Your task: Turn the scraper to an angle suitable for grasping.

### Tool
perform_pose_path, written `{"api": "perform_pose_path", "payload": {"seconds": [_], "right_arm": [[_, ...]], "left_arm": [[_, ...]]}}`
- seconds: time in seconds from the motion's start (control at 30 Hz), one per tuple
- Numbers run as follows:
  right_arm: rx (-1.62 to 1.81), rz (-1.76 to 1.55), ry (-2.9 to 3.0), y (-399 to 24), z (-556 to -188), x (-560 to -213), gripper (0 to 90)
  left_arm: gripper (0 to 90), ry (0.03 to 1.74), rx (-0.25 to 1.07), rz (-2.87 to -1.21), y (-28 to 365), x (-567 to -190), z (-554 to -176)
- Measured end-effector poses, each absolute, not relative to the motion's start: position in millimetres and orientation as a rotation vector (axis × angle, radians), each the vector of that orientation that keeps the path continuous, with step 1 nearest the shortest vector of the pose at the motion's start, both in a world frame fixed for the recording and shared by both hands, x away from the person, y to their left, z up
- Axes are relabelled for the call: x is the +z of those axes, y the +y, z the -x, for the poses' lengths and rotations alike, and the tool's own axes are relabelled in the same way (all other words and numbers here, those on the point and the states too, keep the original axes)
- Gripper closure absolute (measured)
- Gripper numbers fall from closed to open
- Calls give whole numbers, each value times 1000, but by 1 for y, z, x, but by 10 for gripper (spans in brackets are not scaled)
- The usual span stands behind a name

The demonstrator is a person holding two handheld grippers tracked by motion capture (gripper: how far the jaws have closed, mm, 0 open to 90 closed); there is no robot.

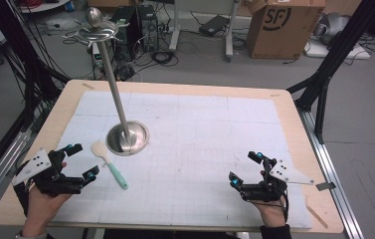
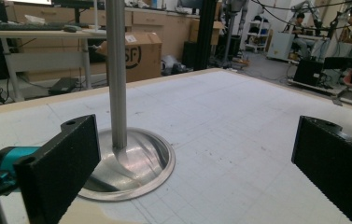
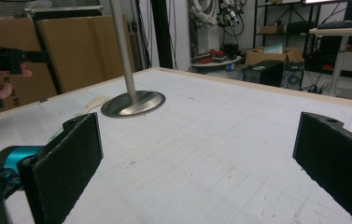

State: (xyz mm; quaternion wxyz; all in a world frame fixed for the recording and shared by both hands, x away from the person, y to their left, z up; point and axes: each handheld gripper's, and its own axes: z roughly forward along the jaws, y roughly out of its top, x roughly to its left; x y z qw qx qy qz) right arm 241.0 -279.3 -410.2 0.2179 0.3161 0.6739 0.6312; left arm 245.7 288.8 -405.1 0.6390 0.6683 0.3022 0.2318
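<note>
Both hand-held grippers [image 1: 78, 162] [image 1: 247, 168] wide open

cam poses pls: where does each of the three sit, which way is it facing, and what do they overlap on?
High view: above the person's table edge, looking forward-down; both hands, left claw, right claw.
Left gripper view: on the left claw, facing the steel stand; its open jaws.
Right gripper view: on the right claw, facing across the table; open jaws.
Shared: stand, table.
</note>
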Motion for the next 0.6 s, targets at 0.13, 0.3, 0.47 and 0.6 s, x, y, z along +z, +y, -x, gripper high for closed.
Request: {"api": "perform_pose_path", "payload": {"seconds": [0.13, 0.3, 0.47, 0.6], "right_arm": [[1749, -874, 1873, -279, -240, -411, 4], [1737, -885, 1882, -279, -240, -413, 4], [1734, -899, 1888, -280, -240, -415, 4], [1733, -888, 1904, -280, -239, -415, 4]], "left_arm": [[17, 692, 537, -1546, 286, -406, -247], [135, 675, 539, -1561, 285, -405, -248], [294, 735, 563, -1568, 284, -408, -251], [519, 796, 537, -1646, 282, -412, -257]]}}
